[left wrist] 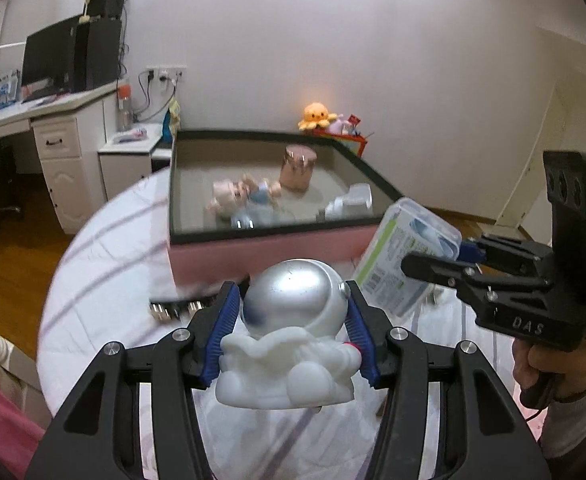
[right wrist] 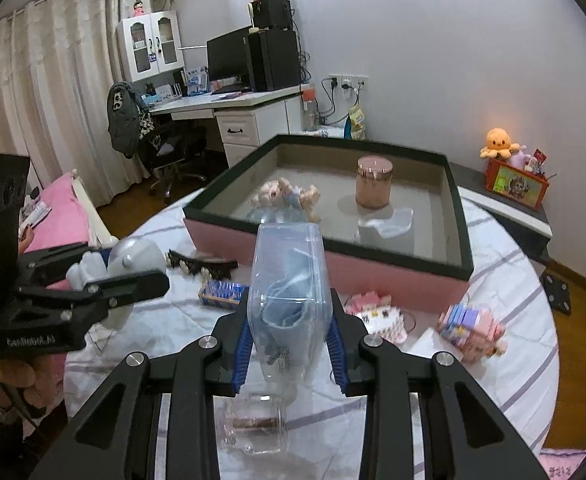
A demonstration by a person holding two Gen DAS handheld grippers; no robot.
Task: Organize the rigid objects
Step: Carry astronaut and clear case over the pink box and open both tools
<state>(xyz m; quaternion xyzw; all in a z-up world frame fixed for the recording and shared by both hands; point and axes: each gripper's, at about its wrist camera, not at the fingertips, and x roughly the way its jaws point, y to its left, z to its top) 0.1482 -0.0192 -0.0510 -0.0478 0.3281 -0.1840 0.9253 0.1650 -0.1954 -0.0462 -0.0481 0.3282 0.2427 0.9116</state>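
My left gripper [left wrist: 293, 332] is shut on a white and silver astronaut figure [left wrist: 289, 344] and holds it above the table, in front of the pink box [left wrist: 253, 252]. It also shows in the right wrist view [right wrist: 133, 258]. My right gripper [right wrist: 289, 344] is shut on a clear plastic case [right wrist: 289, 280] with blue contents, held above the table; the case shows in the left wrist view [left wrist: 405, 256]. The box [right wrist: 393, 276] has a dark rim and holds a doll [right wrist: 289, 196], a pink jar [right wrist: 374, 184] and a clear plastic piece [right wrist: 389, 220].
On the striped tablecloth [right wrist: 493, 280] lie a black hair comb [right wrist: 197, 264], a blue packet [right wrist: 223, 292], two pink block figures [right wrist: 379, 316] [right wrist: 471, 326] and a clear small bottle [right wrist: 257, 424]. A desk and chair stand behind left; a toy bin [right wrist: 517, 184] stands right.
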